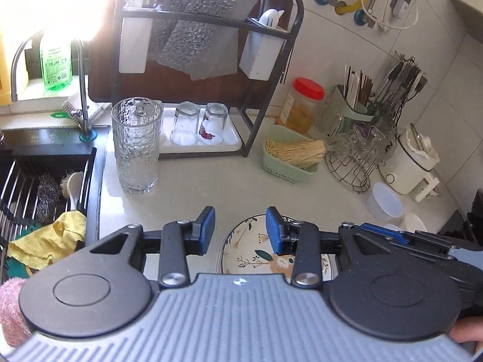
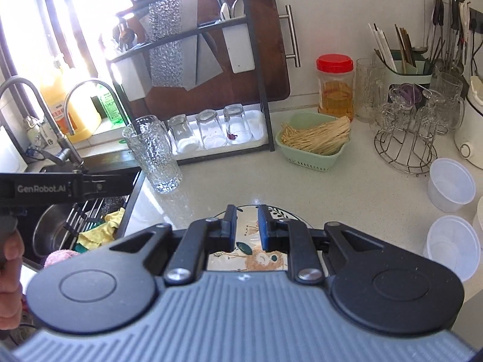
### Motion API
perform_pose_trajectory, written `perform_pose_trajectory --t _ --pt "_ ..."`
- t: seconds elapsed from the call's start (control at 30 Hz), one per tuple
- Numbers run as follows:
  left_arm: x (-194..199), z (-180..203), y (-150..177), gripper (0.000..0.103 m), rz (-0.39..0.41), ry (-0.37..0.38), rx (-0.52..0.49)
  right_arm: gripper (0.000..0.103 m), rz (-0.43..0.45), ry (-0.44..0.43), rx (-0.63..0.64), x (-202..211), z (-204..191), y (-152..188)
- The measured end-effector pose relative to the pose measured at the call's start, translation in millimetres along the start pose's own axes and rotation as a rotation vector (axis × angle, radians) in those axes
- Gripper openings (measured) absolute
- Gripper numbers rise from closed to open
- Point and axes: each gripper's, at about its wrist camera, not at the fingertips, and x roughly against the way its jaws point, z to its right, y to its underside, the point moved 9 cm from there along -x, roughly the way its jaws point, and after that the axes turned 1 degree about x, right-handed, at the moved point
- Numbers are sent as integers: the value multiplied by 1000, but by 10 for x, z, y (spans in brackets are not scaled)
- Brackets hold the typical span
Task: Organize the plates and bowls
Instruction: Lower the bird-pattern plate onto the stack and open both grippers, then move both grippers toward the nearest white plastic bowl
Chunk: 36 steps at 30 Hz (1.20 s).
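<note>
On the surface: plate (image 1: 250, 253) unmoved, we judge.
Left tool (image 1: 241, 229): open, empty.
Right tool (image 2: 247, 226): narrowly parted, empty.

L tongs (image 1: 240, 230) open, over plate (image 1: 247, 253)

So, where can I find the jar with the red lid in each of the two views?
Left wrist view: the jar with the red lid stands right of centre, behind the green basket.
Right wrist view: the jar stands in the upper right, again behind the basket.
Shared landmark: the green basket of sticks.
</note>
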Motion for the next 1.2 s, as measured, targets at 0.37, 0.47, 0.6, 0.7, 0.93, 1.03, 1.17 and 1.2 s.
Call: perform_pose_trajectory --t 0.37,0.47,0.6,0.7,0.93,1.03,1.17,1.2 --pt "-128 -102 320 43 -85 -30 -63 19 64 24 -16 73 -59 -41" --pt "-176 1 329 43 -83 -35 -58 19 78 13 -16 105 69 -64" --pt "-277 298 301 43 -56 -35 -44 19 68 -9 7 69 297 -41" --pt "-372 563 279 43 -46 -35 -4 19 61 -27 36 106 485 -65" --pt "-698 1273 308 43 -47 -18 0 19 83 -15 42 262 1157 -132" --pt "-837 1503 352 44 -59 -9 24 19 77 -5 37 304 1453 -90" --pt "-1036 1792 483 44 -76 -9 39 19 64 14 61 351 1810 6" --pt "-1085 1864 523 45 -81 -5 41 19 61 19 63 367 1896 41"
